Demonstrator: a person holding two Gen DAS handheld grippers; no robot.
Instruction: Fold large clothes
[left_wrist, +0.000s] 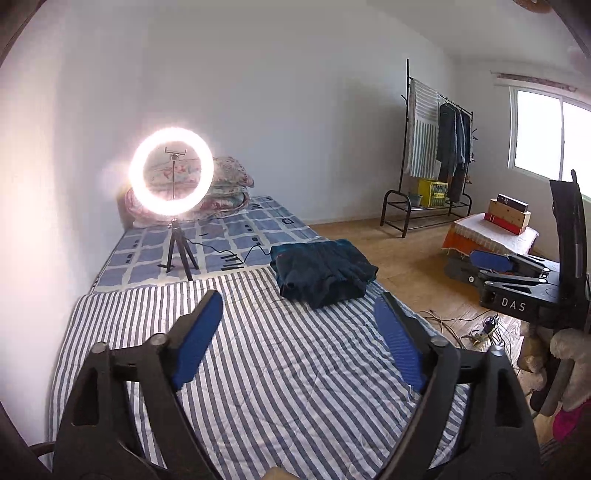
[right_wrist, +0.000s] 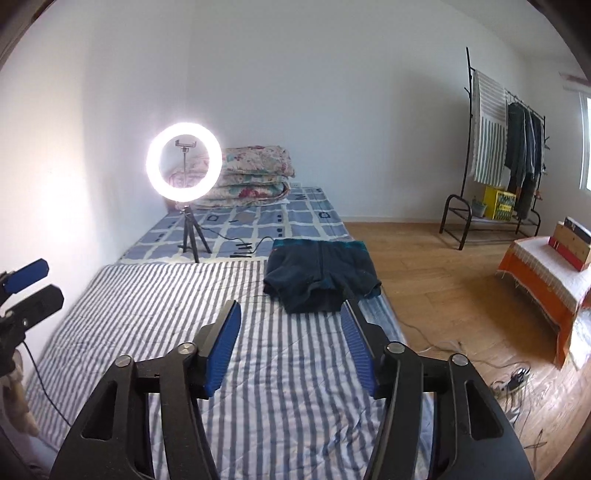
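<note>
A dark blue garment lies folded in a compact stack on the striped sheet, near the bed's right edge. My left gripper hovers over the sheet, short of the garment and a little left of it, open wide with nothing between its blue pads. Open as well and empty, my right gripper points at the garment's near edge without touching it. One blue pad of the right gripper shows at the right of the left wrist view. A pad of the left one shows at the left of the right wrist view.
A lit ring light on a tripod stands on the checked bedcover behind the sheet, its cable running toward the garment. Folded floral quilts sit by the wall. A clothes rack, a cloth-covered low table and floor cables are to the right.
</note>
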